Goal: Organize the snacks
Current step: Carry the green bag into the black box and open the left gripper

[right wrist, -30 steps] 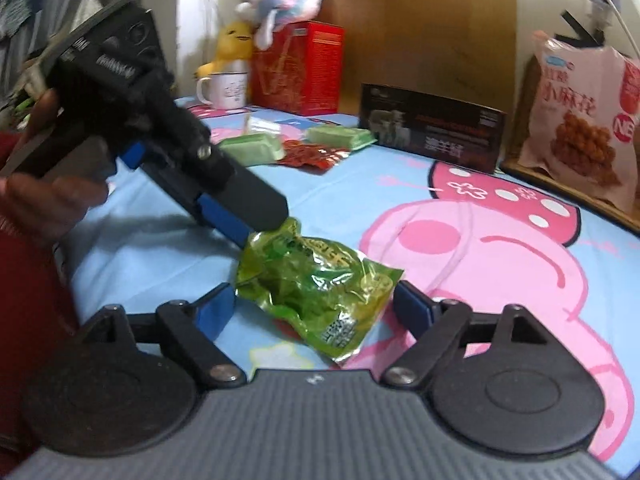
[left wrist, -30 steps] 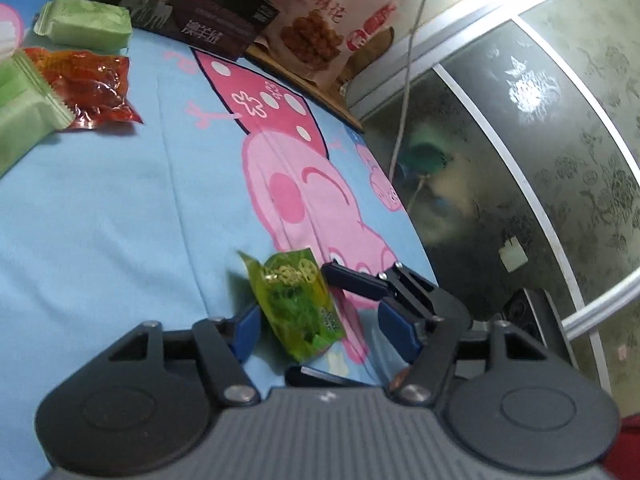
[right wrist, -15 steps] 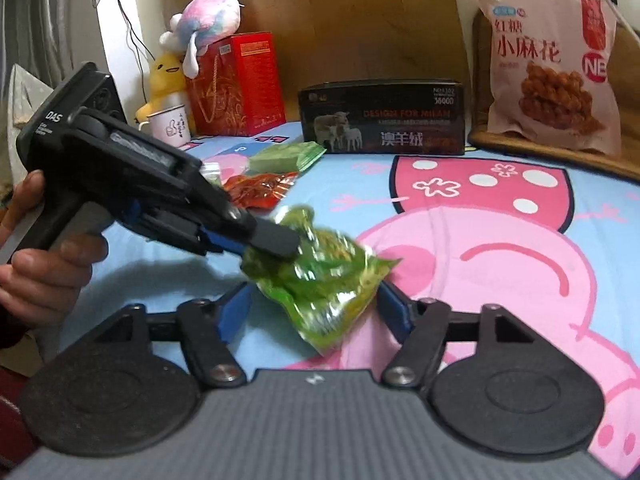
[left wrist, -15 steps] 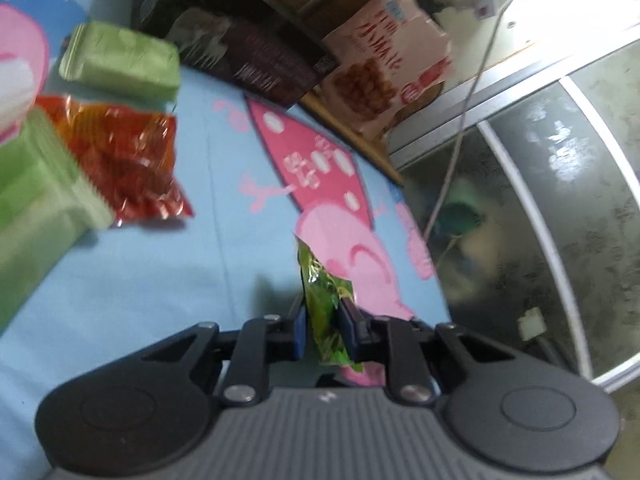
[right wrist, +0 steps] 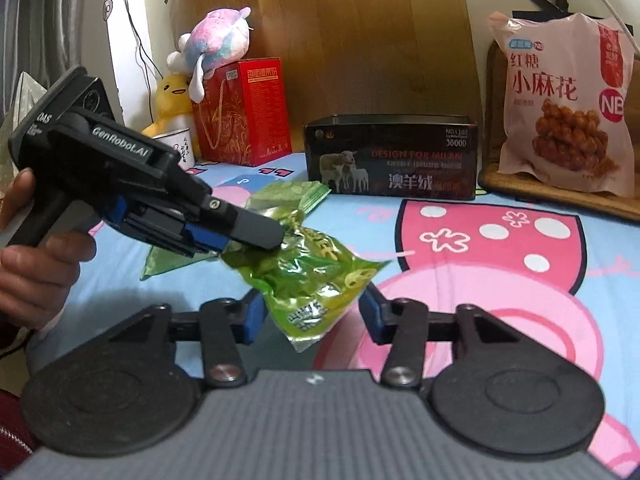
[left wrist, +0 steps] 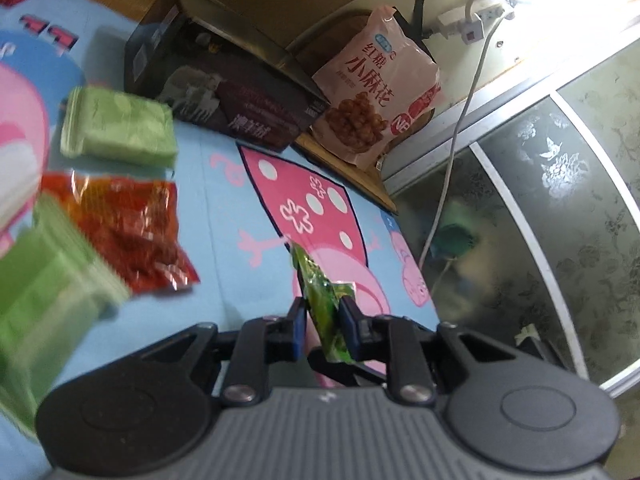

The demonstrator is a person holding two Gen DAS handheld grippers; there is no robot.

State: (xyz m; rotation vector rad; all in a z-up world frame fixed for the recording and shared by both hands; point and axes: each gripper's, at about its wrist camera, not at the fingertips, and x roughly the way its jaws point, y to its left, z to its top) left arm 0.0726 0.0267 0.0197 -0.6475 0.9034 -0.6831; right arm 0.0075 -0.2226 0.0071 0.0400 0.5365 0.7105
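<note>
My left gripper (left wrist: 322, 326) is shut on a green snack packet (left wrist: 320, 300) and holds it up above the blue cartoon bedsheet (left wrist: 224, 216). In the right wrist view the left gripper (right wrist: 256, 236) pinches the packet (right wrist: 308, 280) at its left end. My right gripper (right wrist: 312, 316) is open, its fingers either side of the packet's lower end without closing on it. A red snack packet (left wrist: 128, 232) and pale green packets (left wrist: 120, 128) lie on the sheet to the left.
A dark box (right wrist: 392, 160) and a pink snack bag (right wrist: 564, 108) stand at the back. A red gift box (right wrist: 244, 116), plush toys (right wrist: 216, 44) and a mug (right wrist: 180, 148) are at the back left. A glass door (left wrist: 540, 220) is on the right.
The left gripper closed on the green packet, lifted it off the sheet and carried it toward the snacks on the left. The right gripper stayed open beneath it.
</note>
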